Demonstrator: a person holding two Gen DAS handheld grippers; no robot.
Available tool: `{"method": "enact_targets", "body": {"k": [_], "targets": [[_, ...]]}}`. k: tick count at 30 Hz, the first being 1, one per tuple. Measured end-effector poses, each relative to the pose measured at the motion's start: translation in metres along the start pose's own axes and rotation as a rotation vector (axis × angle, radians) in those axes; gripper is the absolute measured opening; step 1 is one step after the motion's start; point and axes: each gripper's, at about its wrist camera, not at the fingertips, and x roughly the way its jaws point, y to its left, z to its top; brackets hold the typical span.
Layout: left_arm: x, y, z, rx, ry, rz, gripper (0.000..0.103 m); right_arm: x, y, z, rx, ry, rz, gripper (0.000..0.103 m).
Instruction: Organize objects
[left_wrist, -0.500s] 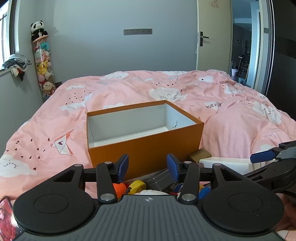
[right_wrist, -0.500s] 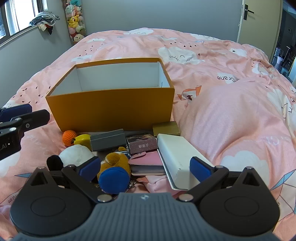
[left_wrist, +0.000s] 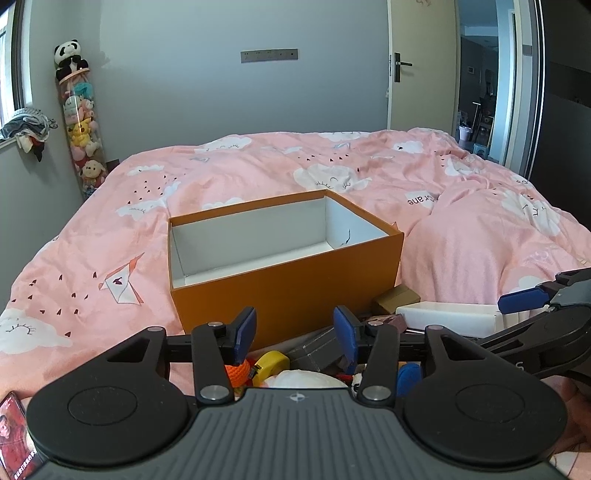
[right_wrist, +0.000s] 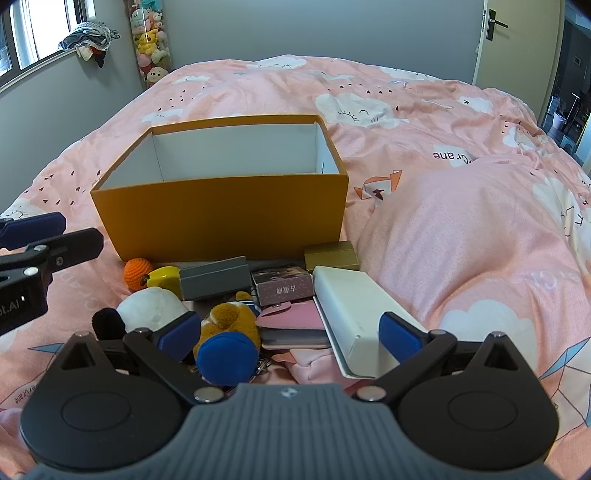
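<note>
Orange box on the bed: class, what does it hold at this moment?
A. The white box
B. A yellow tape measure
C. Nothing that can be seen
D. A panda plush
C: the orange box shows only bare white walls and floor inside; the small things still lie in front of it.

A phone (left_wrist: 16, 435) is cut off at the left wrist view's edge.

Soft daylight from a window (right_wrist: 40, 33) at left evenly lights the pink bed (left_wrist: 229, 173); shadows stay faint, focus sharp, while fisheye distortion bends walls and darkens frame corners.
</note>
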Motion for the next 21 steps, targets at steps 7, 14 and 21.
{"method": "enact_targets", "body": {"k": [7, 14, 21], "targets": [[0.0003, 0.0011, -0.0003, -0.061, 0.005, 0.061, 0.055, 0.0001, 0.0003, 0.0001, 0.000, 0.001, -0.001, 0.102], [0.0011, 0.0010, 0.0002, -0.201, 0.013, 0.199, 0.055, 0.0001, 0.0002, 0.0001, -0.001, 0.000, -0.001, 0.102], [0.0014, 0.0013, -0.0005, -0.212, 0.015, 0.208, 0.055, 0.0001, 0.0005, 0.0001, -0.001, 0.001, -0.002, 0.102]]}}
